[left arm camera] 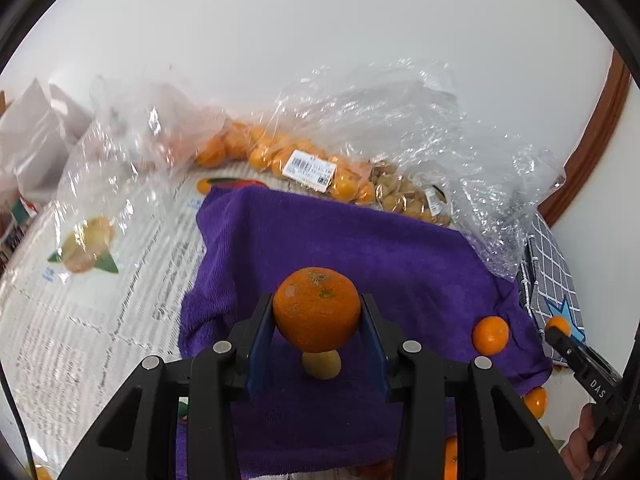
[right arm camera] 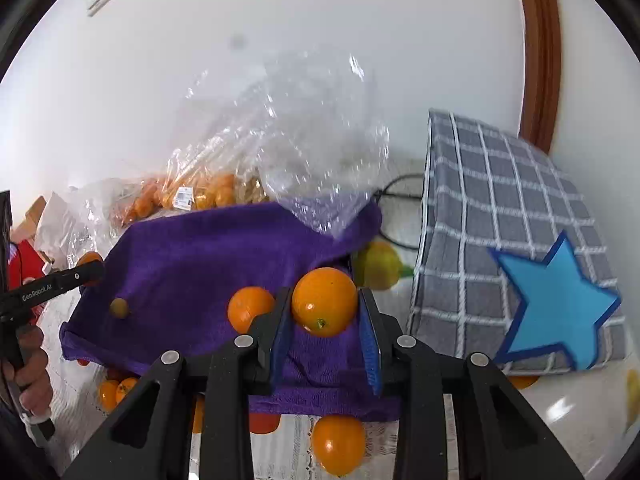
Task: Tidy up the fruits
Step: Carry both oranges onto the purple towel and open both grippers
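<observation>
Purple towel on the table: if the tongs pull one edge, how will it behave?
The purple towel is probably floppy: it lies draped in folds, so it would stretch and bunch, not slide as a sheet. The loose orange and small yellow fruit resting on it are round and would likely roll off. The plastic bag overlapping its far edge may drag along.

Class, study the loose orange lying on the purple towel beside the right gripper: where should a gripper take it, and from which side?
Grip the loose orange across its widest middle, coming from above: it is round and sits free on the purple towel.
</observation>
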A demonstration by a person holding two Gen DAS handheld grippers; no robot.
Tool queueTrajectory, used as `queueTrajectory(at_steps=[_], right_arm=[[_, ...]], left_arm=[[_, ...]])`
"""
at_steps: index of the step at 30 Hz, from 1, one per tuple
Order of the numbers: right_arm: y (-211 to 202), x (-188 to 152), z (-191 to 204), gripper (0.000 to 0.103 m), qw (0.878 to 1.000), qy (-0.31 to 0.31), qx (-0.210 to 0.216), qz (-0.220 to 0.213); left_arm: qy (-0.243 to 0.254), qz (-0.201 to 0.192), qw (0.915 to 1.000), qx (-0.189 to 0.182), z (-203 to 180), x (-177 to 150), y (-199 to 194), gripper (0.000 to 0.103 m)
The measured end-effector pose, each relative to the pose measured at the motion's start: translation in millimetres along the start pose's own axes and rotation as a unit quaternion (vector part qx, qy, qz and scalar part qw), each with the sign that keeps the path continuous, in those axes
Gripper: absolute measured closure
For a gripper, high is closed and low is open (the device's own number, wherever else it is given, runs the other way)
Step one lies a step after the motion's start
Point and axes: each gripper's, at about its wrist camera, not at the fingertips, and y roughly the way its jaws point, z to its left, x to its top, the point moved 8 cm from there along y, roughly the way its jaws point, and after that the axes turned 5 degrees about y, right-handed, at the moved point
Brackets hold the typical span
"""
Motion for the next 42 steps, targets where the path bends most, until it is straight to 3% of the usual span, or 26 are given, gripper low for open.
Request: queueTrajectory(at_steps=[11, 26, 42], right_arm=[[11, -15, 12, 0.071, 0.999, -0.014, 0.025, 0.020], [26, -26, 11, 0.071, 0.998, -0.017, 0.013, 0.051], [25, -27, 16, 0.070, 0.998, -0.032, 0.011, 0.051]], left_arm=[[0.046, 0.010, 0.9988, 0.015, -15, -10, 13, 0.063], [0.039, 0.024, 0.9989, 0.013, -12, -14, 21, 0.063], [0.028, 0.026, 0.9992, 0.009, -7, -13, 21, 0.063]])
